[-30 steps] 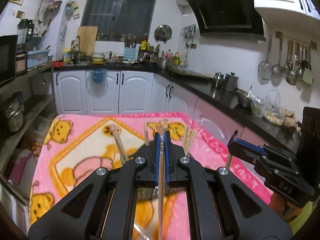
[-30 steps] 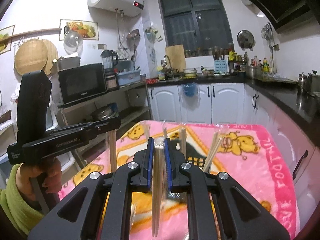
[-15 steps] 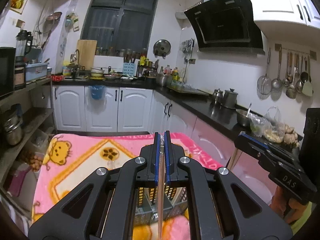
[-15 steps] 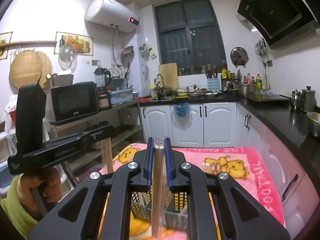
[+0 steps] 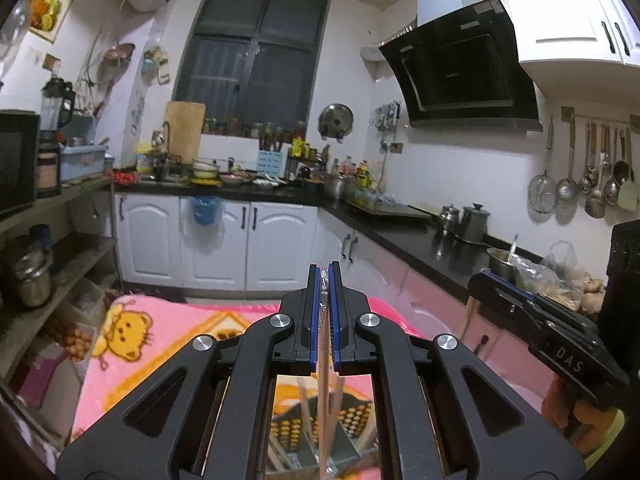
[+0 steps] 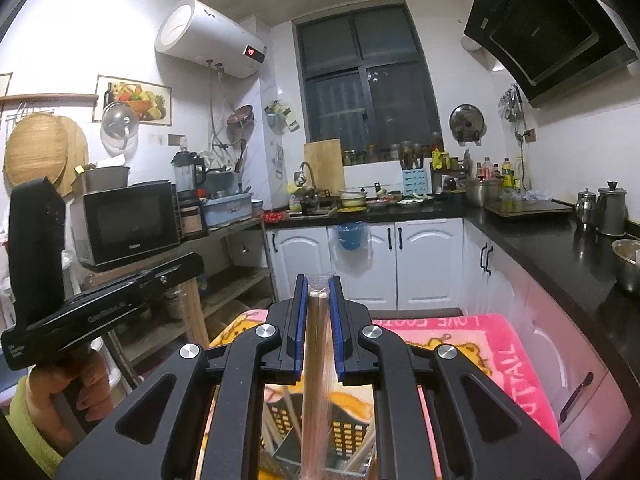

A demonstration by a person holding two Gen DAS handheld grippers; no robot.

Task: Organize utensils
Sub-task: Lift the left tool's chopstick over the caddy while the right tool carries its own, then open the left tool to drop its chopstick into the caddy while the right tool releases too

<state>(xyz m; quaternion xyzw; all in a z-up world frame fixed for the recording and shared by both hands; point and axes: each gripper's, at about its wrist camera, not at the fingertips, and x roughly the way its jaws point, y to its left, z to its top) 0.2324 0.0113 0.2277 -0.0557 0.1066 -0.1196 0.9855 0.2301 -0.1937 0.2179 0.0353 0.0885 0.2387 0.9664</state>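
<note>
Left hand-held gripper pinches one wrapped chopstick; right hand-held gripper pinches a wrapped chopstick pair. Both sticks hang upright w/ long axis vertical, directly above the mesh utensil caddy on the tabletop. Neither hand looks nearer.

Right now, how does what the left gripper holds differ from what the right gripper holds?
The left gripper pinches one thin wrapped chopstick, jaws nearly touching. The right gripper clamps a thicker wrapped chopstick bundle, jaws set wider. Both hang upright over the perforated holder.
</note>
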